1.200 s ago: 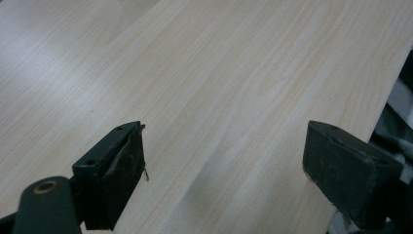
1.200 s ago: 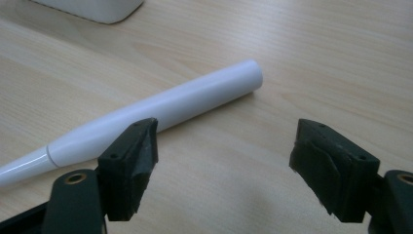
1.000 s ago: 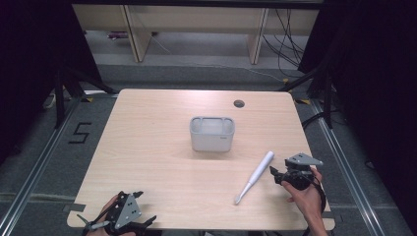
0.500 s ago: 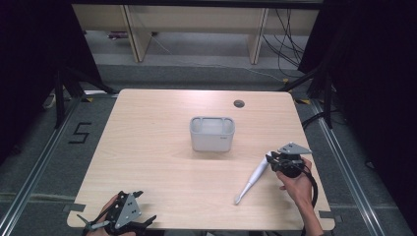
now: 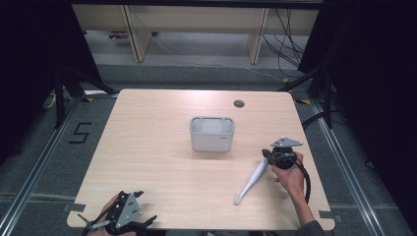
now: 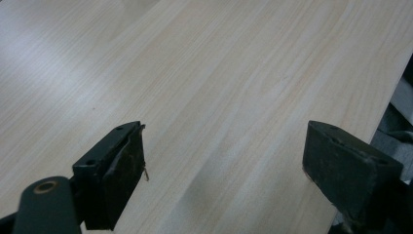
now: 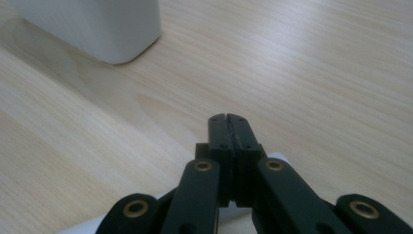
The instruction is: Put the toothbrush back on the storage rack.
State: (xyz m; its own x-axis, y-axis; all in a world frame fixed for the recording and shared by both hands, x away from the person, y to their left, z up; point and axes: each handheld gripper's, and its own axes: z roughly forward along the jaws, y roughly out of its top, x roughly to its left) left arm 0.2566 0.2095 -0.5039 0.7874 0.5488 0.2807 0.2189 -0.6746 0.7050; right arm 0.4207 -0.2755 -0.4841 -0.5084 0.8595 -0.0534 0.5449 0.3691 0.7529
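Two grippers: the right gripper (image 5: 266, 156) has just pinched its jaws together above the white, tapered plastic stick (image 5: 251, 180) (nothing visibly clamped) — near-right of the grey plastic tub (image 5: 212, 133); the left gripper (image 6: 224, 161) gapes idle.

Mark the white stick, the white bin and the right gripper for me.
White stick (image 5: 252, 181), high view, middle of its shaft.
White bin (image 5: 212, 142), high view, its front wall.
Right gripper (image 7: 228, 127), right gripper view, tips of its jaws, closed together above the stick.

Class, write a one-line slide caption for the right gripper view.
Shut right gripper above a white tool, white container beyond.
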